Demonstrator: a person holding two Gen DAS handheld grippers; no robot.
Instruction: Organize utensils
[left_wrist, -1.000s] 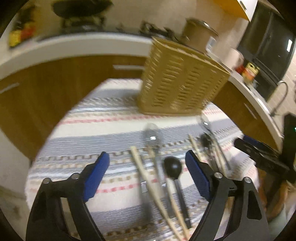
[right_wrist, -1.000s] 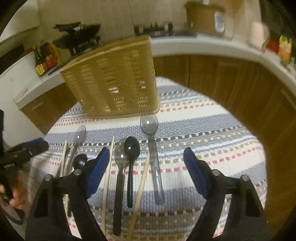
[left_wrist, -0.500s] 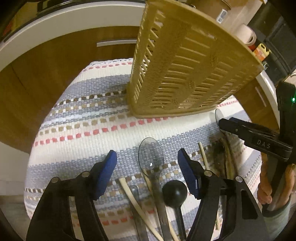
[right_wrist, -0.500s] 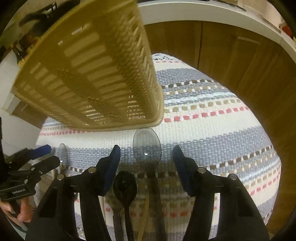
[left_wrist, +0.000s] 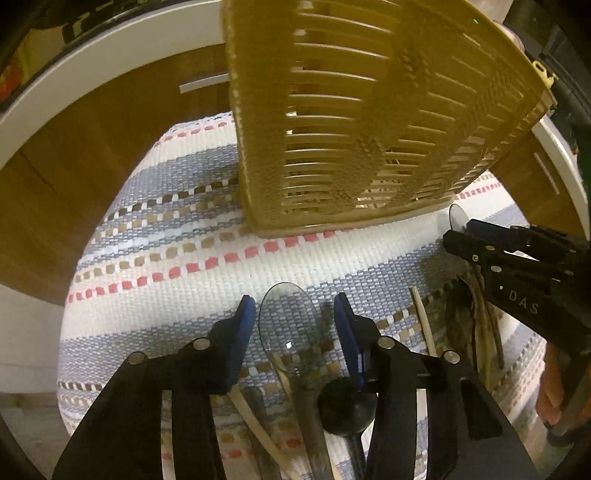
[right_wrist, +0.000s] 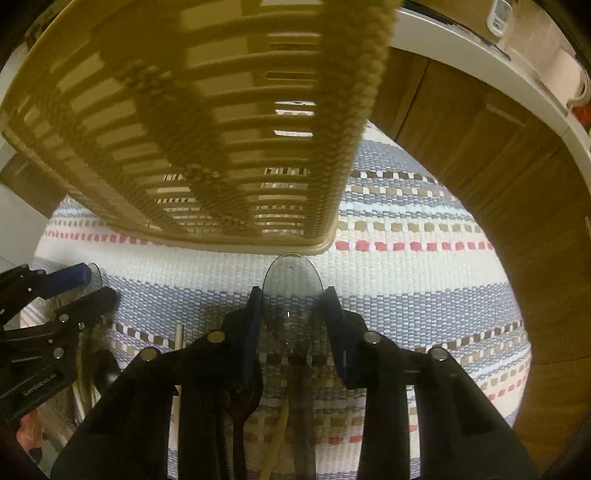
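Several utensils lie in rows on a striped woven cloth (left_wrist: 166, 236). In the left wrist view my left gripper (left_wrist: 293, 317) is low over the cloth, its blue pads either side of a clear plastic spoon (left_wrist: 290, 328), a gap showing each side. A black spoon (left_wrist: 345, 410) and wooden chopsticks (left_wrist: 255, 421) lie under it. In the right wrist view my right gripper (right_wrist: 291, 308) straddles another clear spoon (right_wrist: 291, 288), pads close to its bowl. A tan slotted basket (left_wrist: 369, 122) stands just beyond; it also fills the top of the right wrist view (right_wrist: 192, 122).
Wooden cabinet fronts (left_wrist: 92, 144) and a white countertop edge (left_wrist: 85, 70) curve behind the cloth-covered table. The right gripper shows at the right of the left wrist view (left_wrist: 517, 266); the left gripper shows at the left of the right wrist view (right_wrist: 48, 314).
Both grippers moved forward and down toward the basket. Their jaws narrowed from wide open around the clear spoons.
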